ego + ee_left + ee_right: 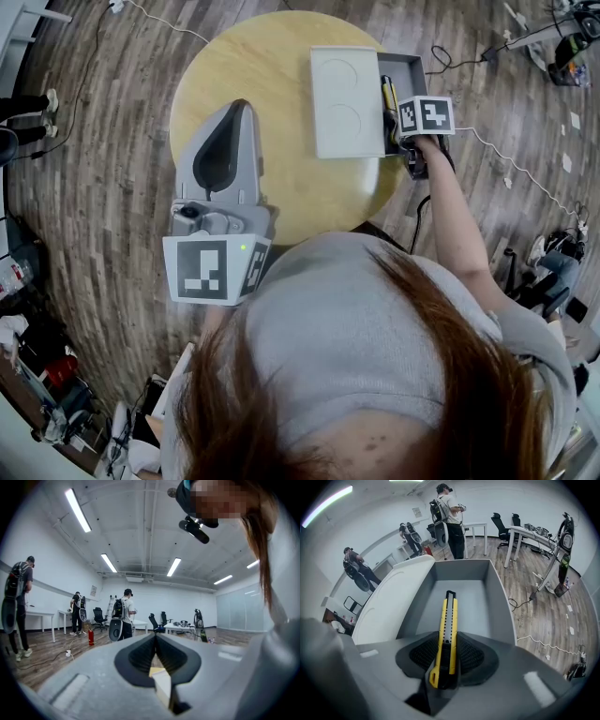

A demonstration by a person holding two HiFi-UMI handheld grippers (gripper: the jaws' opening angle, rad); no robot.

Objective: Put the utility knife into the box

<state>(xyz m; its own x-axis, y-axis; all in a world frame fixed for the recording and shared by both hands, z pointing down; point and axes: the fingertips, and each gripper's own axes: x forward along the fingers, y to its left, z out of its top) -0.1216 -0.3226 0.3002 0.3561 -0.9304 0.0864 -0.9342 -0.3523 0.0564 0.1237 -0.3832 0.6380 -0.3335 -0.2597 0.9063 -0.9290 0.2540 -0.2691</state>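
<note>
A round wooden tabletop [262, 84] carries the open grey box [501, 597] at its 2 o'clock edge, lid [345, 98] set alongside. My right fingers [471, 656] clamp the utility knife [446, 630], angled down into the box, ready for release. My left fingers [138, 656] are closed and empty.
</note>
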